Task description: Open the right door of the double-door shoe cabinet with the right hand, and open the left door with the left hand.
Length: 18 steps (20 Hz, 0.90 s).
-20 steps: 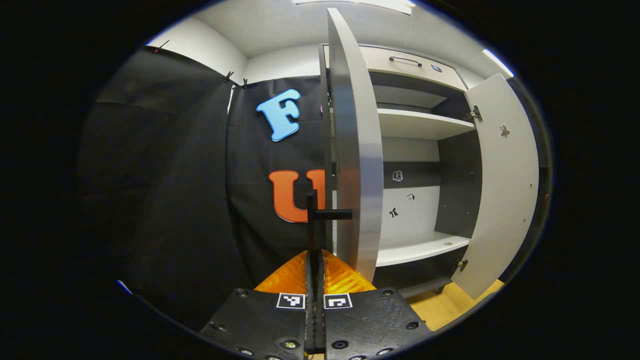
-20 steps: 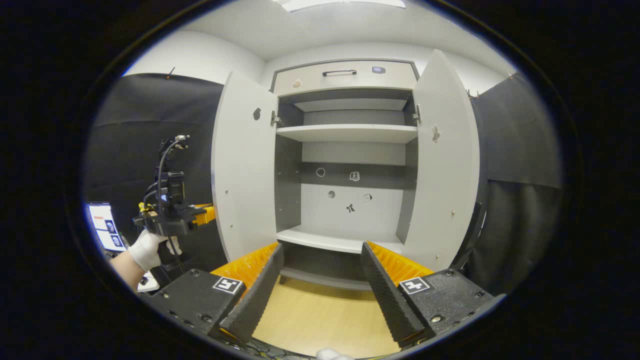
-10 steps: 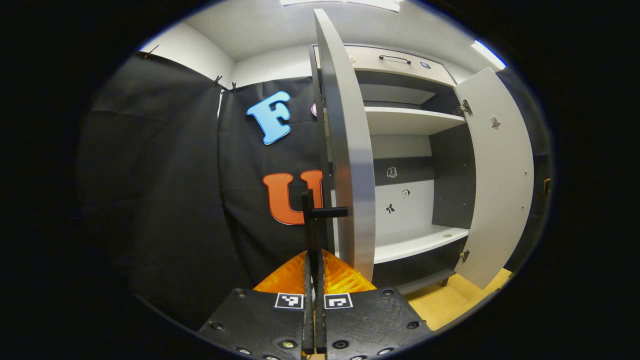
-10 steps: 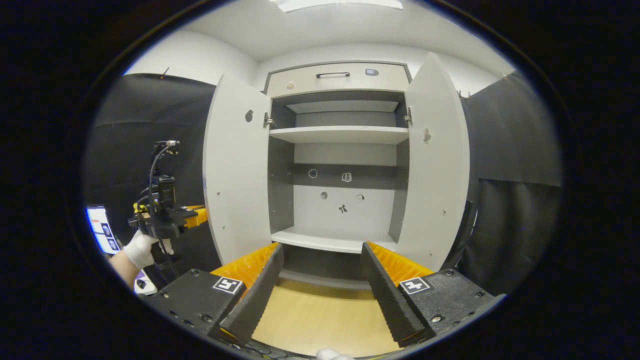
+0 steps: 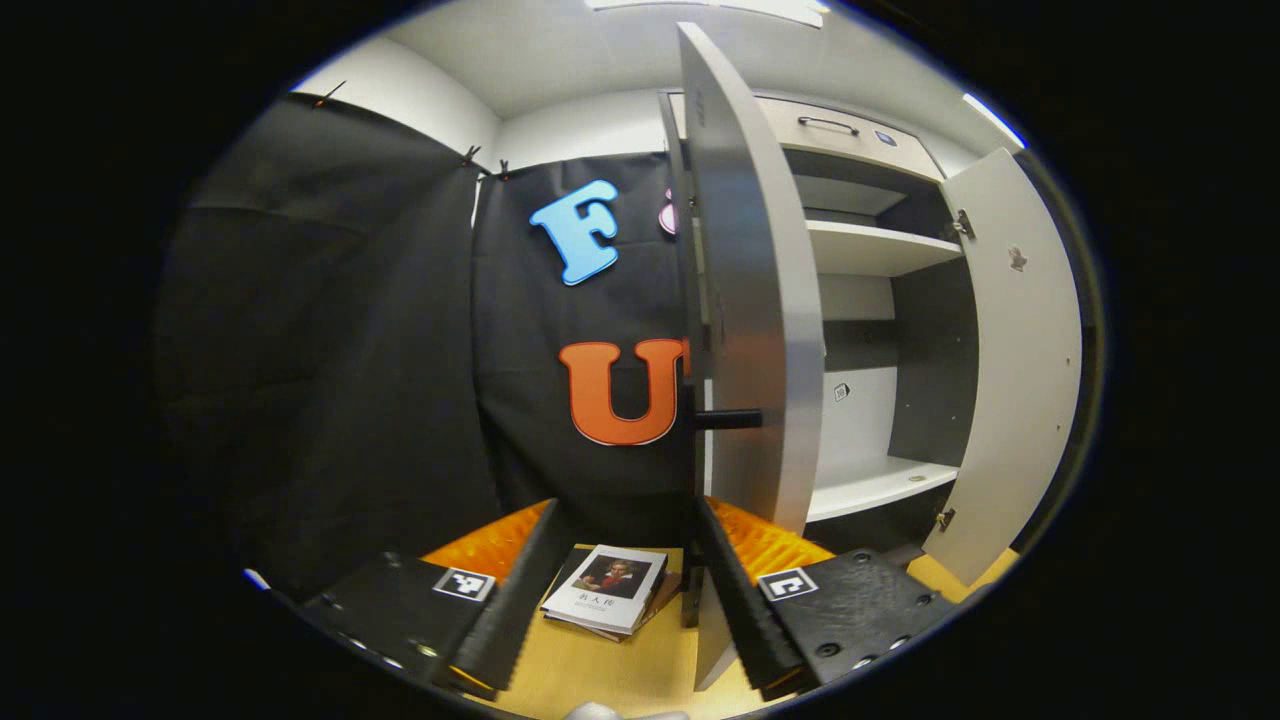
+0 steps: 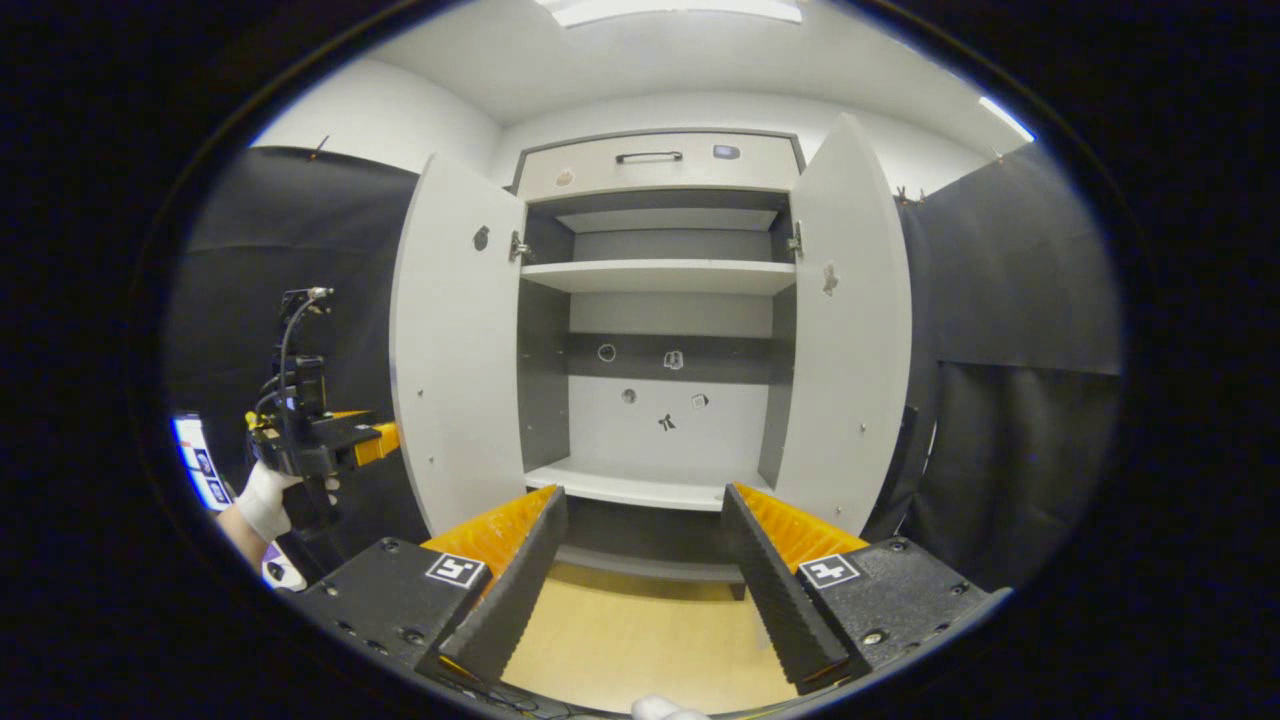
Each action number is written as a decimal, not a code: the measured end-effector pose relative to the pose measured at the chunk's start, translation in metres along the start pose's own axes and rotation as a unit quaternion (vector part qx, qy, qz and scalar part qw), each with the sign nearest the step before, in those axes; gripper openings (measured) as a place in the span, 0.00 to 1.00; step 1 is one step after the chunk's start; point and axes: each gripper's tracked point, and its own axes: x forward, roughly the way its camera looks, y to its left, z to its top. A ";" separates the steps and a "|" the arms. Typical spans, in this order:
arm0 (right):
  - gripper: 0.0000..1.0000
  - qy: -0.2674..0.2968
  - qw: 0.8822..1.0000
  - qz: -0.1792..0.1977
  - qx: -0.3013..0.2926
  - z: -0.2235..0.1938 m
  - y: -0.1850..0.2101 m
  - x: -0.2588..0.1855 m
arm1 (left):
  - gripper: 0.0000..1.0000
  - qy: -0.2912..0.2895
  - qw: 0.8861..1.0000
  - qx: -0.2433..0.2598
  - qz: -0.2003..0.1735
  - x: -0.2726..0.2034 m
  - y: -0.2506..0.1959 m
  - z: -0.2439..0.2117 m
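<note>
Both doors of the shoe cabinet stand wide: left door, right door. Left gripper, jaws spread, sits beside the door handle; right gripper hangs open; withdraw straight back

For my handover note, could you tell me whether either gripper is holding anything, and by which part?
Nothing is held. The left gripper is open beside the left door, off its handle; the right gripper is open, facing the cabinet.
</note>
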 end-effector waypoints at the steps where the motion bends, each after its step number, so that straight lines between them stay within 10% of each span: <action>1: 0.99 0.000 1.000 -0.003 0.000 0.001 -0.003 -0.001 | 0.78 -0.003 1.000 -0.001 0.002 -0.005 0.000 0.001; 2: 0.99 -0.001 1.000 -0.004 0.000 0.002 -0.005 -0.001 | 0.97 -0.003 1.000 0.007 0.008 -0.012 0.003 0.001; 18: 0.99 -0.013 0.999 -0.044 0.002 0.015 -0.080 -0.026 | 0.96 -0.057 0.997 0.025 -0.050 -0.137 -0.133 0.073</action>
